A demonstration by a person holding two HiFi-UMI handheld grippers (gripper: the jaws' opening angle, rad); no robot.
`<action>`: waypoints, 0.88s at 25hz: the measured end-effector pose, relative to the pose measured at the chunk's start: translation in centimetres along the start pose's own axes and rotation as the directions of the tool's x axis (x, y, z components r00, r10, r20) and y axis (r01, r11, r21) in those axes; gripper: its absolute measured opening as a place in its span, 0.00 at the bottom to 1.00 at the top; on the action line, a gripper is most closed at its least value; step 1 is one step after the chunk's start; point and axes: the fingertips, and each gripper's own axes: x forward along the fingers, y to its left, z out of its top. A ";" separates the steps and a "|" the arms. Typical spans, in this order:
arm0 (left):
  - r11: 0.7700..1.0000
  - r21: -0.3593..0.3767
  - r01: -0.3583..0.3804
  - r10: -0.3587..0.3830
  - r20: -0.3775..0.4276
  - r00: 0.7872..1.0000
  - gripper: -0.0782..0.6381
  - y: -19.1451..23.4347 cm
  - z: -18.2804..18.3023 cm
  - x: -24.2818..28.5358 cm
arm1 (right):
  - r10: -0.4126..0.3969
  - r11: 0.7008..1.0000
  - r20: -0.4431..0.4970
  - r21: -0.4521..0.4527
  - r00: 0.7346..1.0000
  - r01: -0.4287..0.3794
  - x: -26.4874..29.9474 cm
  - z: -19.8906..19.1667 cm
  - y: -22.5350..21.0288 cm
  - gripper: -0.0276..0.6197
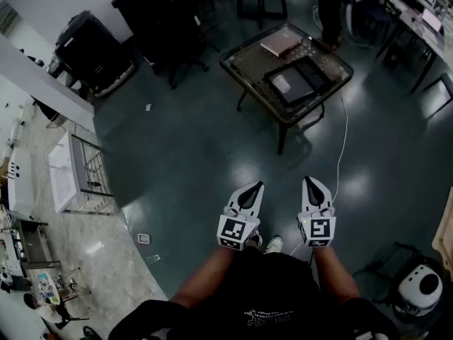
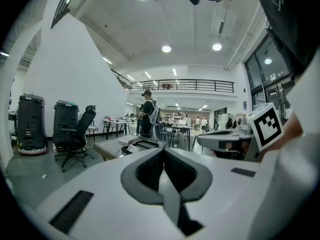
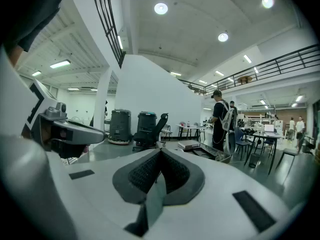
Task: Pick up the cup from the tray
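A low wicker-topped table [image 1: 244, 62] stands several steps ahead on the dark floor. On it lie a black tray [image 1: 301, 83] and a pink book [image 1: 281, 41]. I cannot make out a cup on the tray from here. My left gripper [image 1: 256, 185] and right gripper [image 1: 309, 179] are held side by side in front of my body, well short of the table, both shut and empty. In the left gripper view the closed left gripper [image 2: 163, 149] points toward the table [image 2: 112, 146]. In the right gripper view the closed right gripper [image 3: 160, 149] has the table [image 3: 220, 156] to its right.
A black office chair [image 1: 184, 20] and two black machines [image 1: 88, 44] stand beyond the table at the left. A person [image 2: 148, 114] stands by the table's far side. A white cable [image 1: 343, 140] trails across the floor. A counter with a sink [image 1: 64, 172] runs along the left.
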 end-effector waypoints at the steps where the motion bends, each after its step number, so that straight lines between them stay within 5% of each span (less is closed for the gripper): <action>1: 1.000 0.003 0.001 -0.001 -0.001 1.000 0.12 -0.3 0.0 -0.1 | 0.002 1.000 0.005 -0.005 1.000 -0.002 -0.2 0.2 0.0 0.06; 22: 0.999 0.035 0.024 -0.025 0.038 0.999 0.12 0.0 1.7 1.0 | -0.007 1.000 0.047 0.016 0.999 0.006 0.9 1.8 -0.5 0.06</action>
